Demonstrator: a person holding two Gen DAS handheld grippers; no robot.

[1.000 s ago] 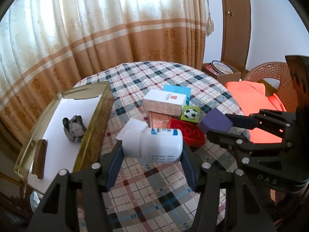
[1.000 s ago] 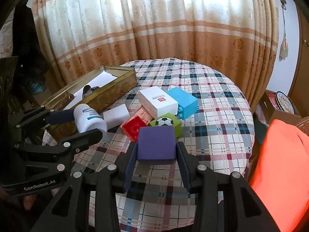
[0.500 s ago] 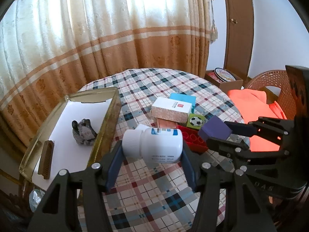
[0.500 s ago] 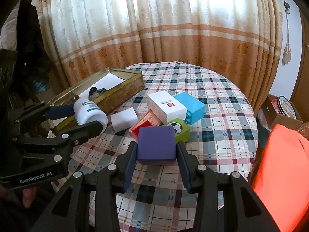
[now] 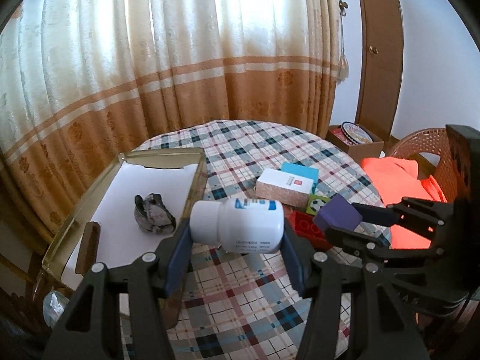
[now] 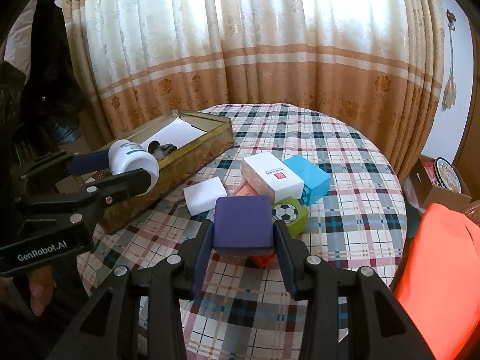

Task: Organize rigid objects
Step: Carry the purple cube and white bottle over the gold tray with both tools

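White pill bottle (image 5: pixel 240 225) lies sideways, clamped in the left claw (image 5: pixel 237 249) above the gold tin's (image 5: pixel 192 198) near wall. Right claw (image 6: pixel 243 255) grips a purple block (image 6: pixel 243 225) over the plaid counter (image 6: pixel 345 210), above the red brick (image 6: pixel 264 259) and football cube (image 6: pixel 289 214).

Right gripper (image 6: pixel 243 234) clamps purple block (image 6: pixel 242 221) — left gripper (image 6: pixel 127 166) grips white bottle (image 6: pixel 132 159).

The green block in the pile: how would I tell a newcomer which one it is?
On the round table with the plaid cloth, find the cluster of boxes right of the gold tin. The green block sits at its near edge, just right of the purple block in the right gripper. Only it carries a football picture.
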